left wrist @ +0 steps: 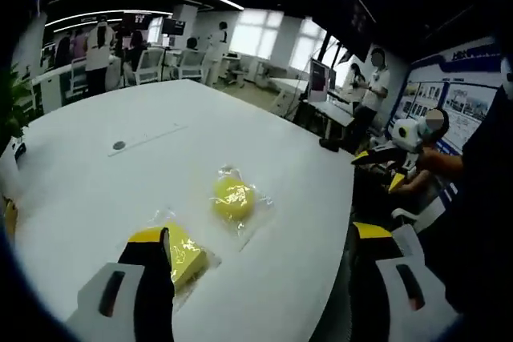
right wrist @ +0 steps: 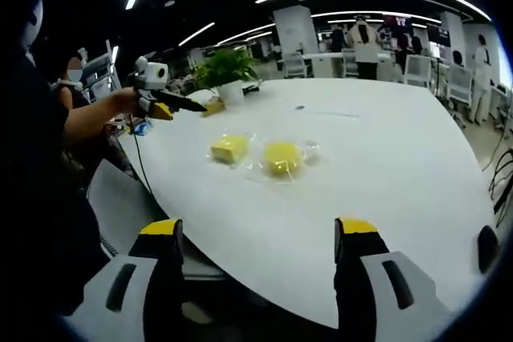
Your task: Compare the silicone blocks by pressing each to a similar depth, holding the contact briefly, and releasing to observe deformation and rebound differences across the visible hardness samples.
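Left gripper [left wrist: 260,250] gapes above two bagged yellow silicone blocks [left wrist: 233,198].

A large white table [right wrist: 385,166] was seen in an open office. A potted plant [right wrist: 227,70] was set at the table's far edge in the right gripper view. A small round dark cap [left wrist: 119,146] was set into the table top. Desks and chairs [left wrist: 168,62] were placed beyond the table, where several people [left wrist: 100,50] were standing. Posters [left wrist: 465,110] were hung on a wall to one side of the table.
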`<state>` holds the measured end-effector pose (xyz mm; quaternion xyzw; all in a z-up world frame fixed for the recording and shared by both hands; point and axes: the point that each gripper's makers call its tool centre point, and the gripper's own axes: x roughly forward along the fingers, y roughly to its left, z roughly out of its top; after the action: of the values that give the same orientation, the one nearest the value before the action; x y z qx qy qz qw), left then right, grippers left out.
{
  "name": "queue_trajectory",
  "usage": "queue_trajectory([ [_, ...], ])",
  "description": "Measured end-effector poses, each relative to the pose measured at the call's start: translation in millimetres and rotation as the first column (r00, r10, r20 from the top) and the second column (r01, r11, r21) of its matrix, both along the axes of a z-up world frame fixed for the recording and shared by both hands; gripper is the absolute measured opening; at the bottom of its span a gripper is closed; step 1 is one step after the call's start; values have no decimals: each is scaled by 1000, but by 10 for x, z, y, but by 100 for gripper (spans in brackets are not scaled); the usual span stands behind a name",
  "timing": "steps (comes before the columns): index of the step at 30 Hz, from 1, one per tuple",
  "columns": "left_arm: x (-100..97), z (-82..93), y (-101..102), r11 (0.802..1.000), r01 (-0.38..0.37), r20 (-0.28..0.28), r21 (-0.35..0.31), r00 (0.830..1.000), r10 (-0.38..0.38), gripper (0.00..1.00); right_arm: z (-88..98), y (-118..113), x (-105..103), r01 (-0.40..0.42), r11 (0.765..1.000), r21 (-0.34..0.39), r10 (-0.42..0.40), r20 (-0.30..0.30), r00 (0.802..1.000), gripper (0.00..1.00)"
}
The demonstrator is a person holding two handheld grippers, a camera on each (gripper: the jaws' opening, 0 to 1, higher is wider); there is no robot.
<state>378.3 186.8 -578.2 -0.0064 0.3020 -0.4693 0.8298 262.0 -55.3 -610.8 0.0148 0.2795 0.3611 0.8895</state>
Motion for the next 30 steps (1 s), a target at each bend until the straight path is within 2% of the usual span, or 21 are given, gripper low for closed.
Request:
queue_trajectory([
  [10,337,-60,-236,1000,24,-34,5,999,-24,87,-11,-67,-40,26,1000,-3,-26,-5,1000,70],
  [15,494,-110,-350,1000,9,-72,-29,997,-11,86,-19,-87,-55,37,999,1,-37,-12,999,69],
  [19,624,-207,-444,999,11,-97,-31,995,-14,84,-28,-96,-62,39,999,2,-39,-18,999,69],
  [24,767,-363,-560,999,0,-156,-33,988,-5,83,-25,-102,-71,40,999,-1,-40,-21,999,69],
  [26,793,-449,-626,999,-13,-208,-46,978,3,83,-23,-124,-70,47,999,0,-47,-21,999,69],
  [28,827,-520,-666,999,-20,-221,-49,975,9,81,-21,-139,-70,53,999,1,-53,-21,998,69],
  [30,859,-677,-662,1000,-24,-239,3,971,24,73,-27,-156,-74,59,998,0,-59,-26,998,68],
])
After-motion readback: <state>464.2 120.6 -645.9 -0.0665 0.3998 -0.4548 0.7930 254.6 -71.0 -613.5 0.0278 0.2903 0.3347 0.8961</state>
